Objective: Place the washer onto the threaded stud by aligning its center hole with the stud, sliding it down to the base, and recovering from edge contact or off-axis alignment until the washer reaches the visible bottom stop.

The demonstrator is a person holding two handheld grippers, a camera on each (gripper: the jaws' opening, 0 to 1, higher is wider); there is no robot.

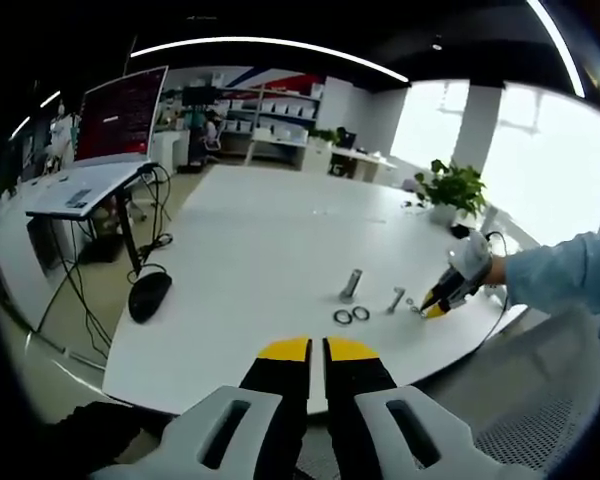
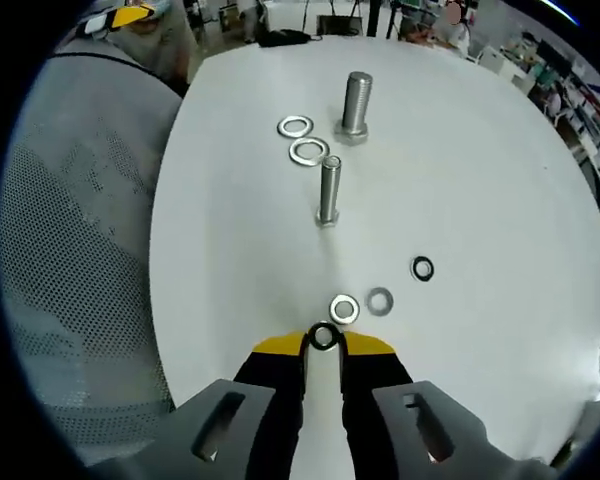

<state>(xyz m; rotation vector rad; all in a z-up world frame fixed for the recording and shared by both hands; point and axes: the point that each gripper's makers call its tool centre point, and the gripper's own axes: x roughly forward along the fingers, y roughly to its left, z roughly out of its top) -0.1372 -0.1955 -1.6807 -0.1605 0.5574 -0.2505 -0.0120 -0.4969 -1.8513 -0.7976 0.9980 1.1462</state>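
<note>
Right gripper view shows the right gripper [image 2: 323, 341] with its yellow-tipped jaws pinching a small dark washer [image 2: 323, 337] just above the white table [image 2: 480, 170]; two loose washers [image 2: 361, 304] lie just beyond, then the slim threaded stud [image 2: 328, 190] standing upright, and farther off a thicker bolt [image 2: 356, 106]. Left gripper view shows the left gripper [image 1: 316, 350] near the table edge, jaws nearly together and holding nothing.
</note>
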